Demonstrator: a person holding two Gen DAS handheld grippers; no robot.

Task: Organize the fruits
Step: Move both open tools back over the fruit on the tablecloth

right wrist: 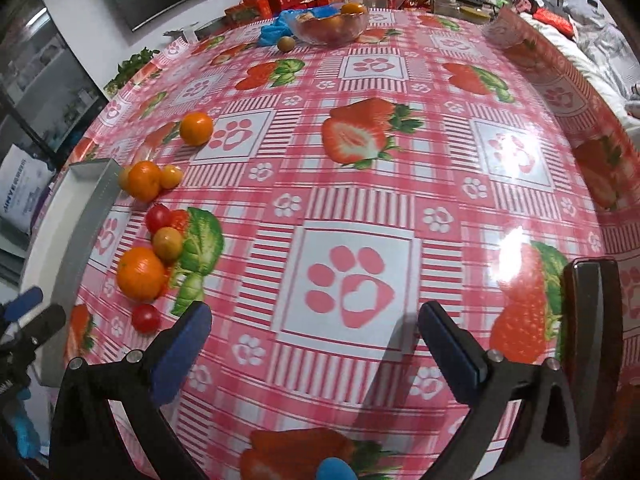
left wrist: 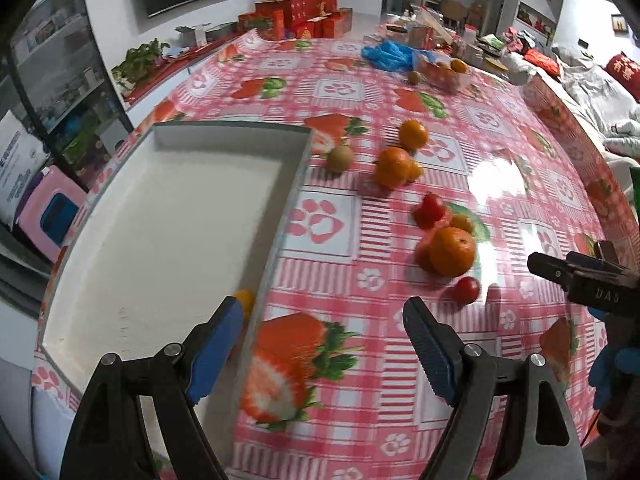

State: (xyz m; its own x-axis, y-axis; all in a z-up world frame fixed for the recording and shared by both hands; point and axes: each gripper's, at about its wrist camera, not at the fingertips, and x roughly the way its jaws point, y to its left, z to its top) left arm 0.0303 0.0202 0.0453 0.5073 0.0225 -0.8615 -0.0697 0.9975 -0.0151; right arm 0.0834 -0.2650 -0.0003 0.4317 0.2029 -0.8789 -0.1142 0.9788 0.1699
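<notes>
Both grippers are hanging released, nothing between their jaws: left gripper (left wrist: 324,356) straddling the tray (left wrist: 168,216) wall, right gripper (right wrist: 316,344) over bare tablecloth (right wrist: 400,160). Loose fruits (left wrist: 452,252) are lying toward one o'clock from the left gripper, beside the tray, a fruit bowl (right wrist: 332,26) sitting farthest.

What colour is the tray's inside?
White, with grey walls; the tray shows best in the left wrist view.

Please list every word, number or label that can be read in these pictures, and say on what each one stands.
"DAS" (last letter unsure): on the black right gripper.
Red cushion: light characters, too blurred to read.
Red boxes: print too small to read.
White bag: blue print, blurred.
</notes>
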